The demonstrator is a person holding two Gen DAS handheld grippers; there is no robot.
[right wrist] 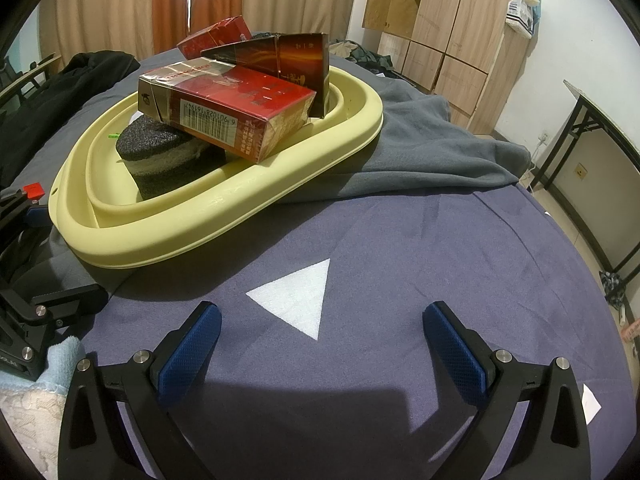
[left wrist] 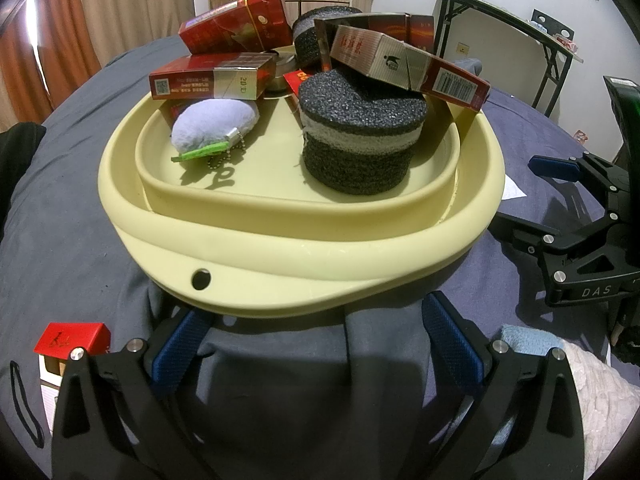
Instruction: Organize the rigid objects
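Note:
A pale yellow basin sits on the blue-grey bedcover. It holds several red cigarette boxes, a dark grey sponge roll, a second roll at the back, and a lilac plush keychain. My left gripper is open and empty, just in front of the basin's near rim. My right gripper is open and empty over a white triangle on the cover, right of the basin. The right gripper also shows in the left wrist view.
A red-topped small box lies on the bed at the left gripper's left, beside a black hair band. A light blue cloth lies at the right. A folding table and wardrobes stand beyond the bed.

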